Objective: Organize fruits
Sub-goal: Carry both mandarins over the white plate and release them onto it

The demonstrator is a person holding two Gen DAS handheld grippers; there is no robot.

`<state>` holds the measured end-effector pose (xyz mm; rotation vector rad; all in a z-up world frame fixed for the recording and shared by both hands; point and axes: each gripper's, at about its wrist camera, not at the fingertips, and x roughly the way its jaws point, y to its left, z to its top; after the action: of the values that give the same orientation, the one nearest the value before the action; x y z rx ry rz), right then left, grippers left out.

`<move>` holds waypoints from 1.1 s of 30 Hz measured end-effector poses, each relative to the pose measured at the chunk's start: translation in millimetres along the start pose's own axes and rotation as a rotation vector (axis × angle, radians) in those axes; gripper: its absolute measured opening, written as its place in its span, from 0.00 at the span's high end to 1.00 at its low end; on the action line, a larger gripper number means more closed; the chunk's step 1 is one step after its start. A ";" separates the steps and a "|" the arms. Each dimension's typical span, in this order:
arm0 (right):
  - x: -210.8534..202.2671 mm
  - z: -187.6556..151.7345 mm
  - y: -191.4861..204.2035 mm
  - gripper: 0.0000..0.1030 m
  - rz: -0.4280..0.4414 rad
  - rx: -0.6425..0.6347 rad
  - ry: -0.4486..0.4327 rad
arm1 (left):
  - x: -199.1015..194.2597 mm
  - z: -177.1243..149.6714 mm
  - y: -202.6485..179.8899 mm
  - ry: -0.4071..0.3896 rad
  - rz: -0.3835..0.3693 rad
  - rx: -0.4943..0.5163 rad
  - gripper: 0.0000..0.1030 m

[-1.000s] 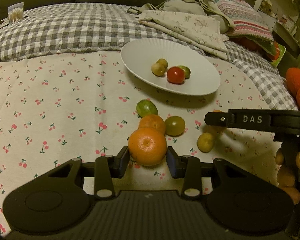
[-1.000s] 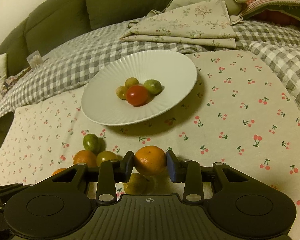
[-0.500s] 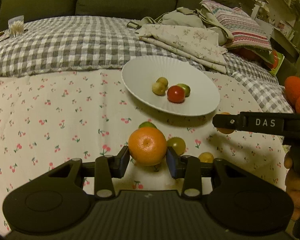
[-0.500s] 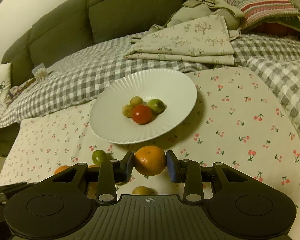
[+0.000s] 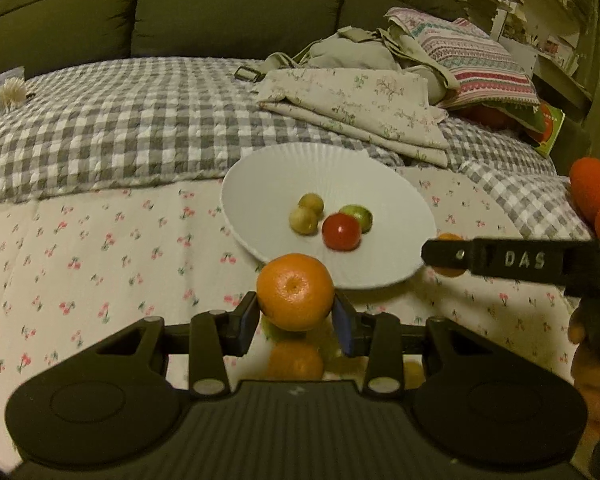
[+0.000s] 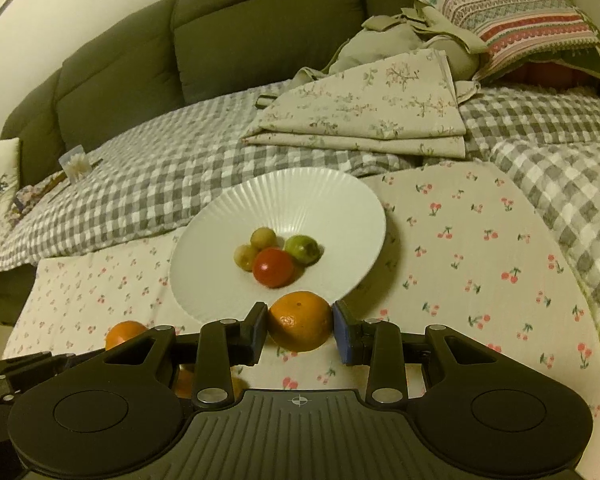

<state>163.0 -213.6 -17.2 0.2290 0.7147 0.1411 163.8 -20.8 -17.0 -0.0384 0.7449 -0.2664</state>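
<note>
My left gripper point(image 5: 296, 320) is shut on an orange point(image 5: 295, 291) and holds it above the cherry-print cloth, just before the near rim of the white ribbed plate point(image 5: 384, 196). My right gripper point(image 6: 300, 334) is shut on a second orange point(image 6: 300, 320), also at the plate's near rim point(image 6: 340, 188). The plate holds a red tomato point(image 6: 273, 267), a green fruit point(image 6: 303, 249) and two yellowish fruits point(image 6: 263, 237). The right gripper's side shows in the left wrist view point(image 5: 500, 260). Another orange point(image 5: 296, 360) lies on the cloth below my left gripper.
A loose orange point(image 6: 125, 333) lies left of the right gripper. Folded floral cloth point(image 5: 356, 108) and a striped pillow point(image 5: 472, 56) lie behind the plate on the checked blanket point(image 5: 100, 128). A dark sofa back point(image 5: 220, 8) stands at the rear.
Both grippers rose off the cloth with their oranges and moved forward to the plate's near rim. The loose fruits on the cloth dropped below and behind the grippers.
</note>
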 end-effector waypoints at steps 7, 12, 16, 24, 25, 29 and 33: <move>14.2 10.1 -5.4 0.67 -0.007 -0.023 -0.009 | 20.6 16.2 -5.9 -0.018 0.008 0.056 0.63; 19.5 14.7 -1.6 0.67 0.002 -0.068 -0.025 | 34.4 22.5 -9.1 -0.025 -0.008 0.098 0.63; 25.5 15.7 3.1 0.67 0.004 -0.113 -0.029 | 43.2 23.7 -14.2 -0.016 -0.006 0.143 0.63; 40.6 16.6 7.6 0.67 -0.008 -0.181 -0.019 | 58.2 23.1 -17.3 -0.005 -0.015 0.186 0.63; 41.9 16.7 7.3 0.67 -0.011 -0.184 -0.018 | 59.8 23.2 -17.0 -0.005 -0.015 0.188 0.63; 47.4 18.0 5.9 0.67 -0.018 -0.193 -0.011 | 65.7 23.9 -17.1 -0.006 -0.014 0.207 0.63; 53.6 18.6 4.7 0.67 -0.020 -0.202 -0.002 | 71.1 24.8 -16.6 -0.003 -0.018 0.214 0.63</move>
<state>215.1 -201.0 -36.2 0.0284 0.6951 0.1924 226.7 -56.4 -43.8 0.1576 0.7095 -0.3618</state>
